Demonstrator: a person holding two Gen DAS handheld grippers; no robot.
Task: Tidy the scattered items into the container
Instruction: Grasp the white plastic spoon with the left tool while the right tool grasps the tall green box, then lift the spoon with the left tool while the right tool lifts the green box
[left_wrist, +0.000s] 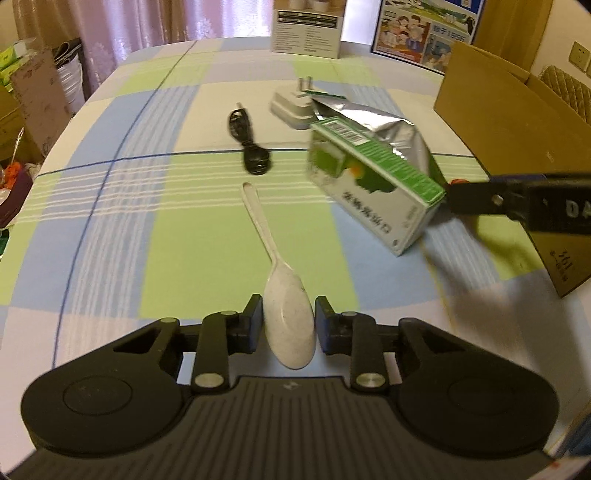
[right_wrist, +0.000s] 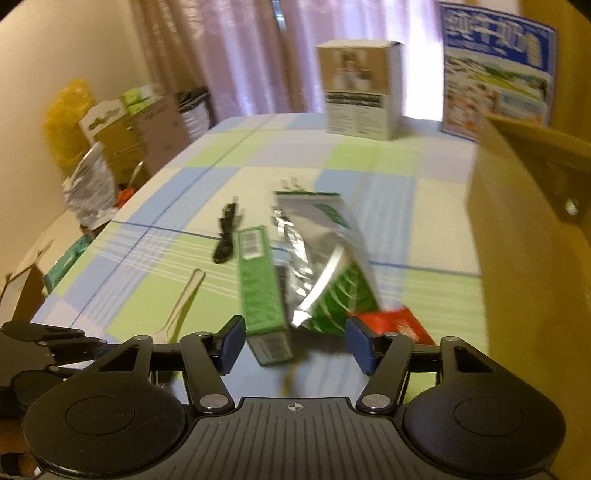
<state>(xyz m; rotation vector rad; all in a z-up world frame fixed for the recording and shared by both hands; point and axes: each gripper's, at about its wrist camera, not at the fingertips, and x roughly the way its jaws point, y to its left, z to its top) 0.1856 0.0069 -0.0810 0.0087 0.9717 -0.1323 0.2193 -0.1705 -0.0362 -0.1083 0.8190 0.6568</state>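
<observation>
The spoon (left_wrist: 275, 266) lies on the checked tablecloth (left_wrist: 110, 229), bowl end toward the camera and handle pointing away. The left gripper (left_wrist: 289, 325) has its pads against both sides of the bowl, so it looks closed on the spoon; whether the spoon has left the cloth I cannot tell. This is the pick-up step for that item, and the next move, as I judge it, is to lift it and carry it right to the cardboard box (left_wrist: 517, 122) standing open at the table's right edge.

The right gripper (right_wrist: 295, 341) reaches for the green carton (right_wrist: 260, 284), which lies tilted beside a silver pouch (right_wrist: 317, 251). Its fingers stand apart on either side of the carton's near end, not pressing it, with the pouch's corner and a red packet (right_wrist: 395, 323) also between or just beside them. Closing cleanly on the carton alone calls for care, since the pouch leans on it.

Farther off lie a black cable (left_wrist: 249, 144) and a white charger plug (left_wrist: 291, 105), both well clear of the spoon. The right gripper's arm crosses the path toward the box, so the two hands could collide.
</observation>
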